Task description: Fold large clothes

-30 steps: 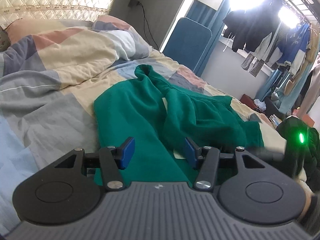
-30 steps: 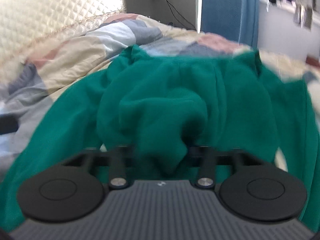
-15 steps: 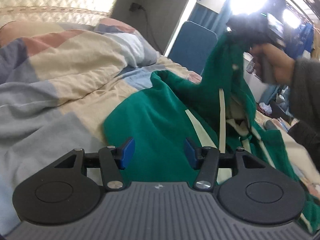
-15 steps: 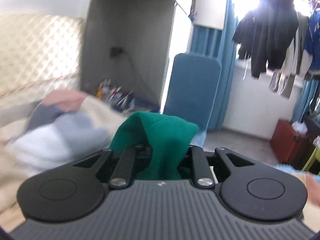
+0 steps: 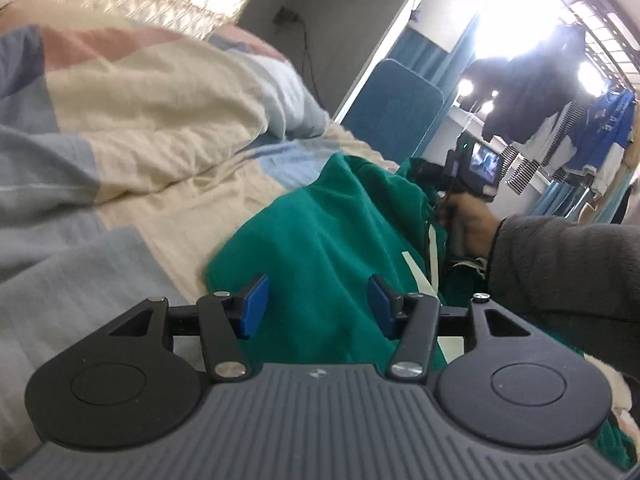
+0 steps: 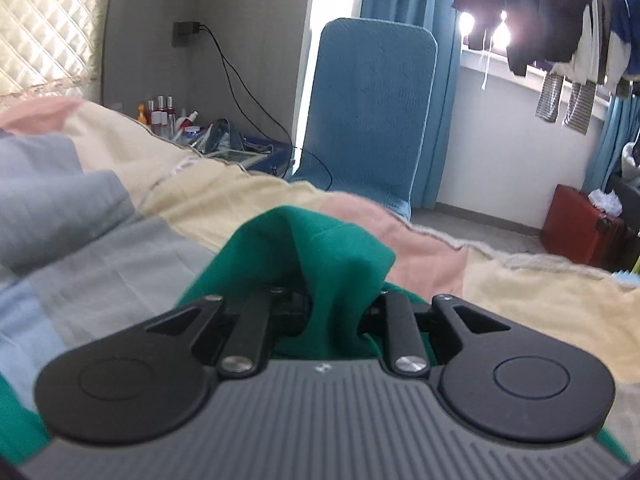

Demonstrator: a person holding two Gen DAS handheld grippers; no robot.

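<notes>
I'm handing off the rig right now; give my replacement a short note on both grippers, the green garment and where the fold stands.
Left gripper: open, empty, low over the green garment.
Right gripper: clamped on a bunched fold of the garment, held up over the quilt; jaws opening slightly.
Done: nothing folded; the garment lies rumpled on the bed.
Left: spread it flat, then fold.

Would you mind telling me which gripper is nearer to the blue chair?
Right. The right gripper, pinching the green garment, sits near the bed's far edge facing the blue chair; the left gripper hangs farther back.
</notes>
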